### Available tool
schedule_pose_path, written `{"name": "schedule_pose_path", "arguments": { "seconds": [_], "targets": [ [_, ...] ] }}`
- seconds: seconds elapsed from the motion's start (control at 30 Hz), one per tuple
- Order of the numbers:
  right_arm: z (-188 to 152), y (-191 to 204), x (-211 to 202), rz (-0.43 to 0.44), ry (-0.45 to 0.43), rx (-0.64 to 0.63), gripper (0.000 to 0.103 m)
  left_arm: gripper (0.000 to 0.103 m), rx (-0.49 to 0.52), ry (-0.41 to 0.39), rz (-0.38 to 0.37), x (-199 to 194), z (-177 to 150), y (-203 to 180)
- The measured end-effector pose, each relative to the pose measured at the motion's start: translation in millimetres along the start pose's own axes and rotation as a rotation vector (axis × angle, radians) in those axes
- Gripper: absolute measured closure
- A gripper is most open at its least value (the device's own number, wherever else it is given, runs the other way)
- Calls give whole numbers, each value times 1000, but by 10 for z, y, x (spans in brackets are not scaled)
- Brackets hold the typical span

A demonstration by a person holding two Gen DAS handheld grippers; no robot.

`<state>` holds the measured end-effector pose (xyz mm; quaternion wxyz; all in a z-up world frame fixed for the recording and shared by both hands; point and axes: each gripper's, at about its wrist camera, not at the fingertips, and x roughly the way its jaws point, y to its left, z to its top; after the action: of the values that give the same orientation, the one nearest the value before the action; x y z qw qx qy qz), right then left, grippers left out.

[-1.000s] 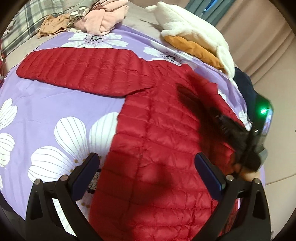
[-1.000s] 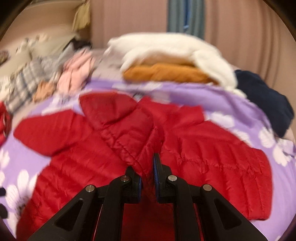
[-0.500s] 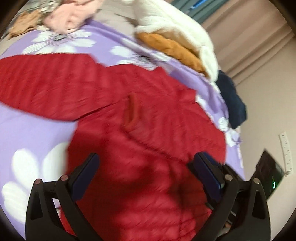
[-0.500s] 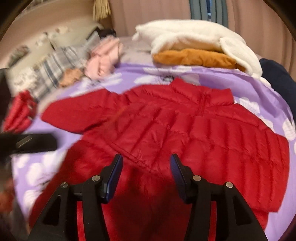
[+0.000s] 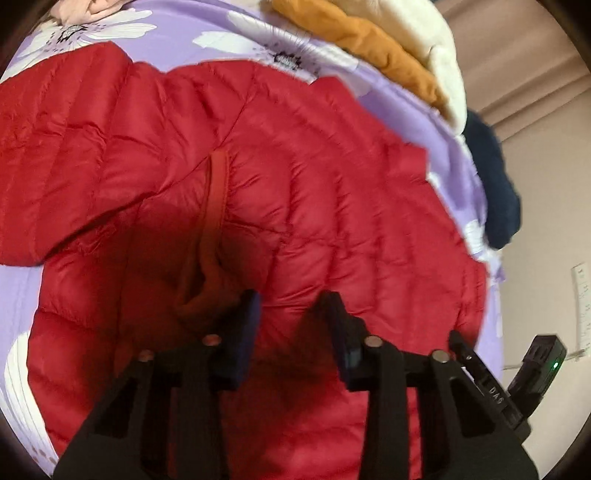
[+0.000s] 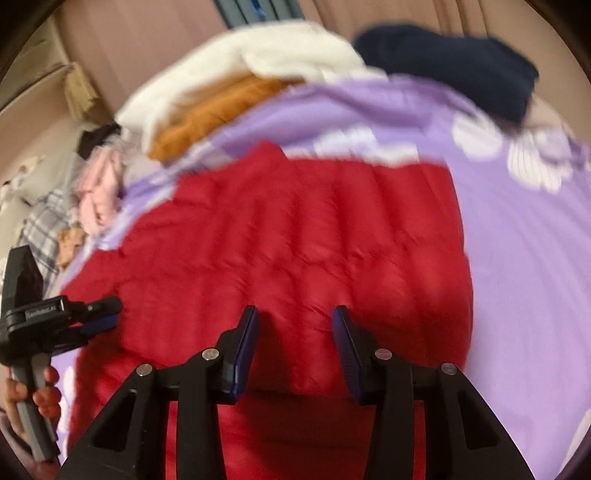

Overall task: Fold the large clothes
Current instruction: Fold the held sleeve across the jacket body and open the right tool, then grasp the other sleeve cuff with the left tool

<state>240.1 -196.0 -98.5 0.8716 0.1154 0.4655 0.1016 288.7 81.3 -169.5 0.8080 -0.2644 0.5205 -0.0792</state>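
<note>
Lying flat on the purple floral bedspread point(image 5: 177, 33), the red quilted jacket point(image 5: 332, 206) looks light, puffy and slippery. Left gripper point(image 5: 291, 325) jaws just narrowed, right gripper point(image 6: 295, 339) also closing; both part-open over fabric, pinching nothing. Best hold: hem or sleeve edge.

Beige wall point(image 5: 546, 192) — purple floral bedspread point(image 6: 517, 236)

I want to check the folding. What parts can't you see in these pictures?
- Left wrist view: the red jacket's bottom hem, hidden behind the left gripper.
- Right wrist view: the orange top and white fleece, smeared by blur.
- Right wrist view: the jacket's lower edge, hidden by the right gripper.
</note>
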Motion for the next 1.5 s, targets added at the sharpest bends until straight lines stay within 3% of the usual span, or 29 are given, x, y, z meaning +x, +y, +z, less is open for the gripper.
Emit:
{"name": "schedule_pose_path", "arguments": {
  "seconds": [0.1,0.2,0.27,0.33,0.53,0.67,0.77,0.97,1.0,1.37,1.4,1.5],
  "targets": [
    [6,58,107,-26,7,-19,59,64,5,1,-26,-55,10,30],
    [51,200,20,-50,13,-29,59,44,-10,-19,-77,-334,-33,128],
    [62,264,-100,-11,-10,-27,58,28,-9,-71,-78,-570,-113,233],
    [33,296,-257,18,-44,-34,55,24,-30,-135,-65,-830,-166,426],
    [-156,312,-523,89,-86,-16,54,24,-268,-293,-29,-1556,-139,1549],
    [-343,275,-600,113,-87,-8,53,24,-481,-404,-63,-1899,-143,2333],
    [-421,308,-634,122,-77,-5,53,24,-585,-467,-91,-2023,-156,2717],
    [-499,425,-686,99,-66,-33,53,24,-716,-517,-193,-1974,-97,3132],
    [-504,444,-687,99,-65,-38,53,24,-745,-514,-169,-1967,-86,3178],
    [-604,628,-641,113,-41,-44,53,25,-847,-603,-185,-1996,199,3556],
    [-611,639,-638,112,-39,-45,53,26,-858,-605,-181,-2003,206,3577],
    [-626,656,-615,104,-28,-48,53,46,-873,-582,-117,-2010,275,3602]
  ]
}}
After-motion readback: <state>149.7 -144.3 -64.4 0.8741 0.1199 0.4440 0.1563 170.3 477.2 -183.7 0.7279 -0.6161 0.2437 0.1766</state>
